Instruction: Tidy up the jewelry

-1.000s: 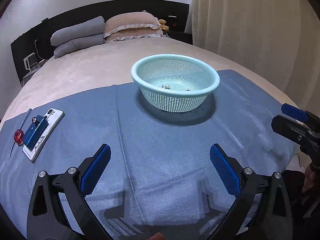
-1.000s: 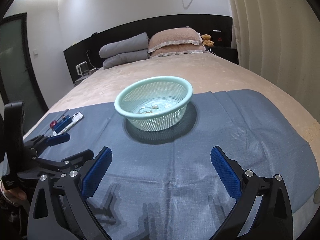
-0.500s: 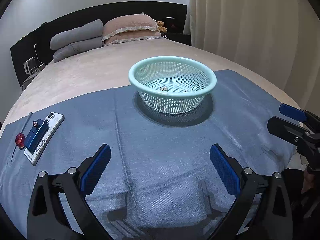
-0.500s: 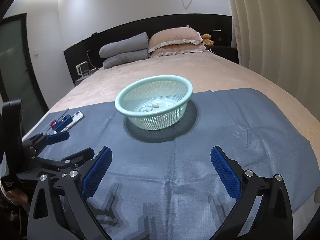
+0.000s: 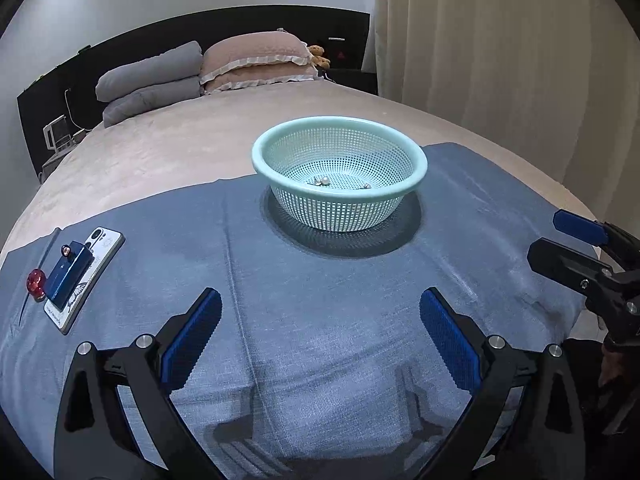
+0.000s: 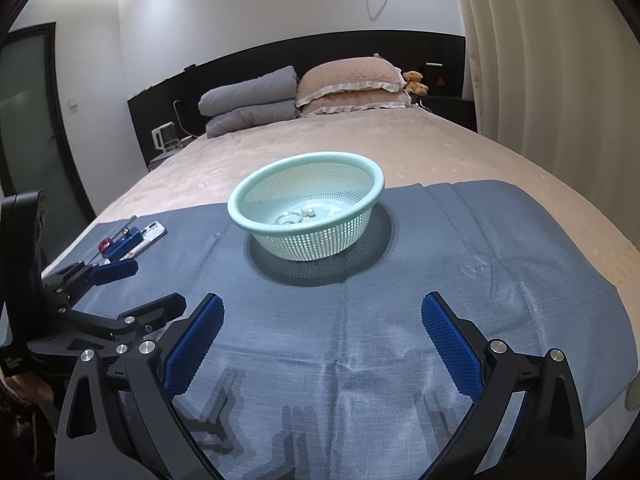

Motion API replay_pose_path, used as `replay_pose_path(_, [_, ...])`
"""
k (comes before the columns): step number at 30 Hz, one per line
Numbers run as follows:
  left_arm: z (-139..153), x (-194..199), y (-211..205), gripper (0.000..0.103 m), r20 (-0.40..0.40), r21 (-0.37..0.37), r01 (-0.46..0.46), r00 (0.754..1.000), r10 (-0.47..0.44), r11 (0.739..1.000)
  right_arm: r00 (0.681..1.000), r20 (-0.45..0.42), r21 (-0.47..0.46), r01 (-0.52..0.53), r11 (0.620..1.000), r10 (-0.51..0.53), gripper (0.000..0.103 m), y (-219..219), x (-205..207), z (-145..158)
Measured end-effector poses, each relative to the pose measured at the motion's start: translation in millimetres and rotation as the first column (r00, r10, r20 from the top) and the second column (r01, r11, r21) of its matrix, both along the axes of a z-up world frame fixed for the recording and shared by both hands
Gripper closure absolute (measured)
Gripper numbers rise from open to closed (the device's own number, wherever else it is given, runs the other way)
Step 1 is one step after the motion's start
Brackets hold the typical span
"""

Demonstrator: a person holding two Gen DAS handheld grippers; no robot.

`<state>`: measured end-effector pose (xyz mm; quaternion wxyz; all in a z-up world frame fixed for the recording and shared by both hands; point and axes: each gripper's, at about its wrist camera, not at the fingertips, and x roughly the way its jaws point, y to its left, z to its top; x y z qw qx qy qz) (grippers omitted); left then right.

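Note:
A mint green mesh basket (image 5: 400, 140) (image 6: 240, 200) stands on a blue cloth (image 5: 320, 300) (image 6: 460, 248) spread over the bed. Small pearl jewelry pieces (image 5: 323, 180) (image 6: 308, 213) lie in its bottom. My left gripper (image 5: 320, 316) is open and empty, low over the cloth in front of the basket. My right gripper (image 6: 322, 320) is open and empty, also short of the basket. Each gripper shows at the edge of the other's view.
A white phone (image 5: 102, 246) with a blue box (image 5: 70, 270) on it and a red-topped item (image 5: 35, 281) lies at the cloth's left end; they also show in the right wrist view (image 6: 132, 240). Pillows (image 5: 256, 60) lie at the headboard. Curtains (image 5: 500, 40) hang on the right.
Both grippers have stayed open. The left wrist view has drifted slightly, so the basket sits a little further left and lower. The right gripper has barely moved.

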<state>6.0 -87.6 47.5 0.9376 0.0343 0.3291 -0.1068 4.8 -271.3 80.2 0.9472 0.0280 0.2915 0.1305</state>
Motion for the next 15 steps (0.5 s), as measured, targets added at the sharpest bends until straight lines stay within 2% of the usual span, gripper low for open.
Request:
replay_pose_path(4, [-0.4, 0.3, -3.6, 0.006, 0.003, 0.023, 0.004, 1.0, -0.004, 1.0, 1.0, 0.004, -0.008, 0.001, 1.0, -0.001, 0.008, -0.6, -0.5, -0.2])
replay_pose_path(15, [2.2, 0.5, -4.4, 0.006, 0.0, 0.023, 0.021, 1.0, -0.021, 1.0, 1.0, -0.003, -0.028, -0.001, 1.0, 0.001, 0.008, 1.9, 0.7, -1.5])
